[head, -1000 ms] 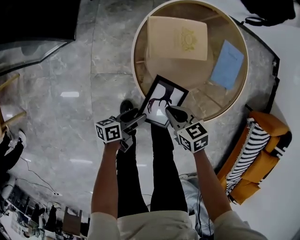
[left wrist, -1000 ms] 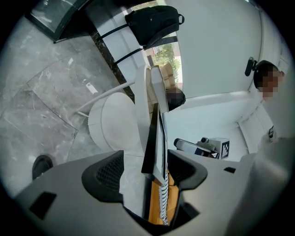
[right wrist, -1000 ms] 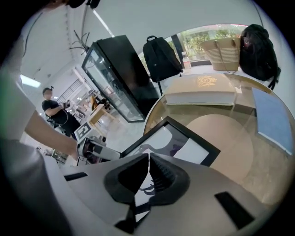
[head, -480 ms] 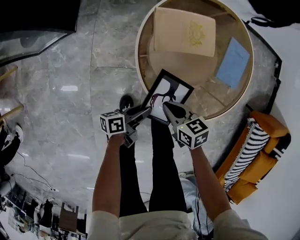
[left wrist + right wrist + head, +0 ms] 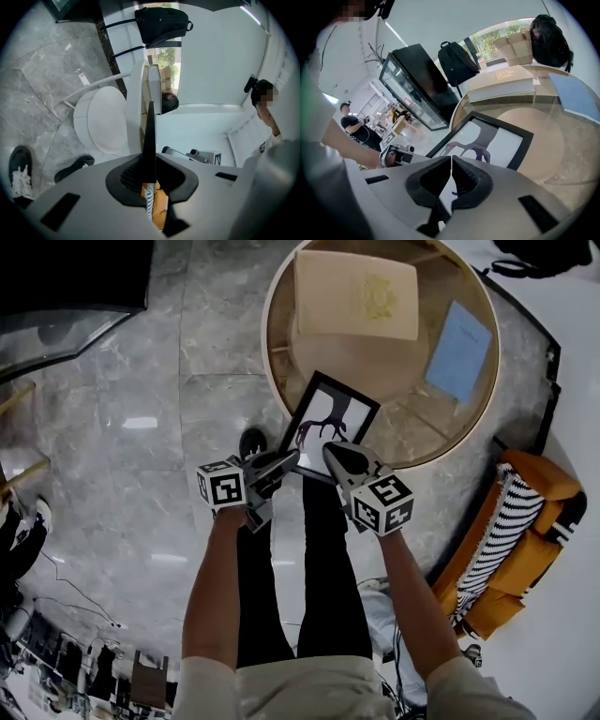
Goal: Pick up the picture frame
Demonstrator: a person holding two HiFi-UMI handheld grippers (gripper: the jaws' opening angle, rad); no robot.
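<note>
The round glass tabletop (image 5: 266, 338) is carrying a beige book (image 5: 356, 294) at its far side and a blue booklet (image 5: 458, 352) to the right. The picture frame (image 5: 330, 423) is sitting at the near rim, its lower corner reaching past the edge – whether it is still resting on the glass is hard to tell. The left hand-held gripper (image 5: 286, 463) is pinching the frame's left edge; its jaws have just been closing, and in the left gripper view the frame is showing only as a thin dark blade between the pads, its picture hidden. The right hand-held gripper (image 5: 330, 454) is hovering over the frame's near part with its jaws pressed together and nothing between them – they are covering the frame's nearest edge, so contact is unclear.
</note>
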